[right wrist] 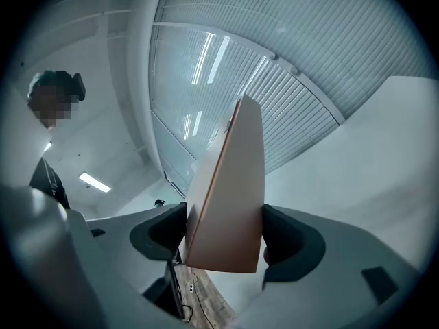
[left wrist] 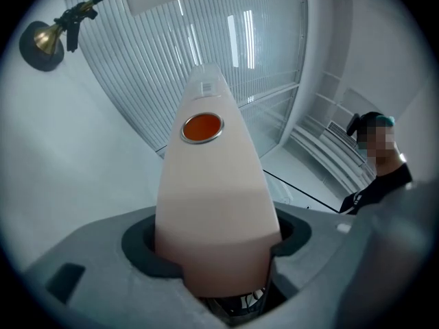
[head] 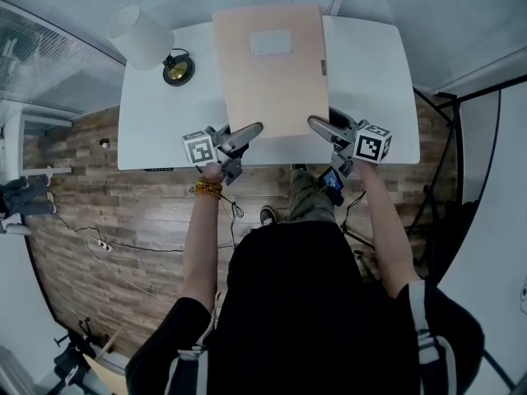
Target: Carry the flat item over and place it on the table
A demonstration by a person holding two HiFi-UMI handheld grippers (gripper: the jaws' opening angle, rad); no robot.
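Observation:
A flat beige board point(head: 272, 72) with a white label point(head: 271, 42) hangs level over the white table point(head: 156, 122). My left gripper point(head: 251, 130) is shut on its near left corner and my right gripper point(head: 317, 123) on its near right corner. In the left gripper view the board point(left wrist: 212, 197) runs away between the left gripper's point(left wrist: 218, 242) jaws and shows an orange disc in a metal ring point(left wrist: 202, 127). Seen from the right gripper point(right wrist: 226, 242), the board point(right wrist: 230, 197) stands almost edge-on, both pads against it.
A lamp with a white shade point(head: 142, 35) and brass base point(head: 178, 70) stands on the table's far left part. Wood floor with cables point(head: 107, 245) lies below, a dark stand point(head: 440, 179) at the right. Glass walls ring the table; a person point(left wrist: 381, 170) stands beyond.

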